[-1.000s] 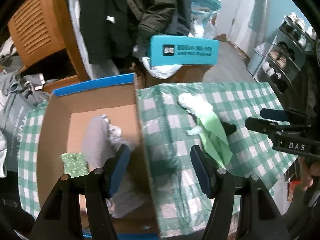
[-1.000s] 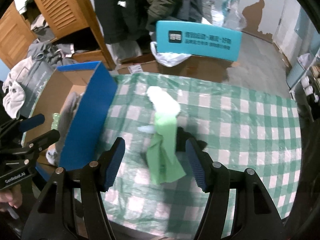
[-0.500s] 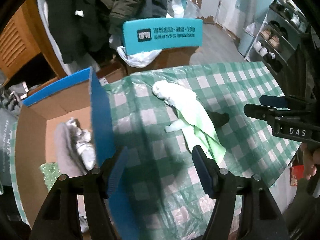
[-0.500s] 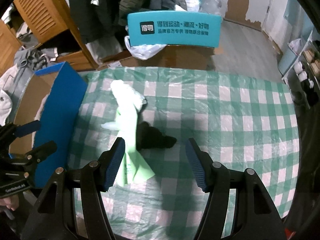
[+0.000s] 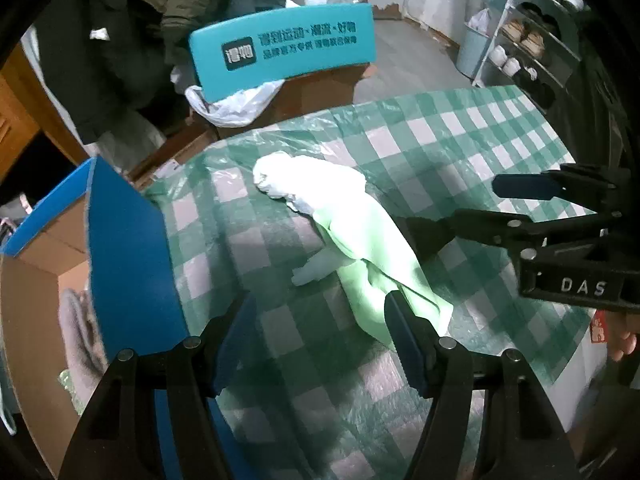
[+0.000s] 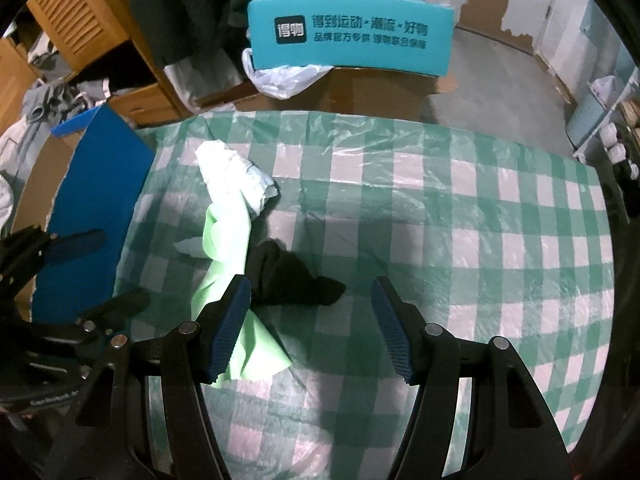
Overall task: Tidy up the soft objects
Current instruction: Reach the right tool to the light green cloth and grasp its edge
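A light green cloth [image 5: 372, 256] [image 6: 228, 248] lies on the green checked table, with a white crumpled cloth [image 5: 296, 180] [image 6: 232, 176] at its far end and a black cloth [image 6: 288, 272] [image 5: 424, 236] beside it. My left gripper [image 5: 320, 328] is open and empty above the table, just near of the green cloth. My right gripper [image 6: 312, 320] is open and empty, with the black cloth just ahead between its fingers. An open blue-walled cardboard box [image 5: 124, 256] [image 6: 88, 184] on the left holds a grey soft item [image 5: 76, 332].
The checked tablecloth [image 6: 460, 220] [image 5: 460, 152] covers the table. A teal chair back [image 6: 352, 36] [image 5: 284, 48] stands behind the far edge. Hanging coats and wooden furniture [image 6: 76, 28] are at the back left. A shoe rack [image 5: 532, 56] is at the right.
My left gripper has swung right, from over the box to over the table near the green cloth. My right gripper has shifted right, from the green cloth to the black cloth.
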`<move>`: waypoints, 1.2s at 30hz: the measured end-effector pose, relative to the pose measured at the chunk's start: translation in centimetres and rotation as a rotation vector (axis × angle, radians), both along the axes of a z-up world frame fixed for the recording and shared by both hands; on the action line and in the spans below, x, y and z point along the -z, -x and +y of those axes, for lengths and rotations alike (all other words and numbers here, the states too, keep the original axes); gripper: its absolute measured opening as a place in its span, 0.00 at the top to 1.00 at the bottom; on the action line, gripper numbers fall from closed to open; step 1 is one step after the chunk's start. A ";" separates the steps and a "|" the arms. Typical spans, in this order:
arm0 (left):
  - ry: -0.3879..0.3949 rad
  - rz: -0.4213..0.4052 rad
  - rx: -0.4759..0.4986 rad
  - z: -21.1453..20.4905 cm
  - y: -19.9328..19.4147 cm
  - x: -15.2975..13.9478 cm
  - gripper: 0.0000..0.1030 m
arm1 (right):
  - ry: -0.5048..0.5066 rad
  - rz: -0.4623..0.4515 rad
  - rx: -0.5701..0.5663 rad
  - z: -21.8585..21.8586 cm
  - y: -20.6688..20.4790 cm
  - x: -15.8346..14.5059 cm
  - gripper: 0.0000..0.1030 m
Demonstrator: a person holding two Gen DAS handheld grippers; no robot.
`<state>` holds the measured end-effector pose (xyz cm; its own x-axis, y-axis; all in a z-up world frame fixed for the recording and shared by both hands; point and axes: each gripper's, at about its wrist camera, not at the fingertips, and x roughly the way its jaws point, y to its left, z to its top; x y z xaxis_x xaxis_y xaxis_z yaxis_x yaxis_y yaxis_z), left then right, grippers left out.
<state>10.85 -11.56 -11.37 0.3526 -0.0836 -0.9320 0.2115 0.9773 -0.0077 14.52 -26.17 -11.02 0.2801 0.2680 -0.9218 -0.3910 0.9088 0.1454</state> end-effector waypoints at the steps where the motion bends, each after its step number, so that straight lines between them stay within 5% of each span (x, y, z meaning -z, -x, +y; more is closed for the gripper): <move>1: 0.004 0.008 0.003 0.0 -0.3 0.2 0.34 | -0.001 0.003 -0.006 0.1 -0.2 0.2 0.38; 21: 0.044 0.127 0.000 1.1 -3.2 4.8 0.34 | -0.003 0.094 -0.061 2.1 -2.4 5.2 0.38; 36: 0.031 0.138 0.023 -0.2 -4.9 5.8 0.34 | 0.056 0.142 0.137 -3.9 -2.8 5.3 0.38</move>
<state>15.73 -11.71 -17.12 0.2189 -0.1203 -0.9683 0.2291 0.9710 -0.0688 17.35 -30.10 -16.34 0.1766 0.1834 -0.9671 -0.2425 0.9603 0.1378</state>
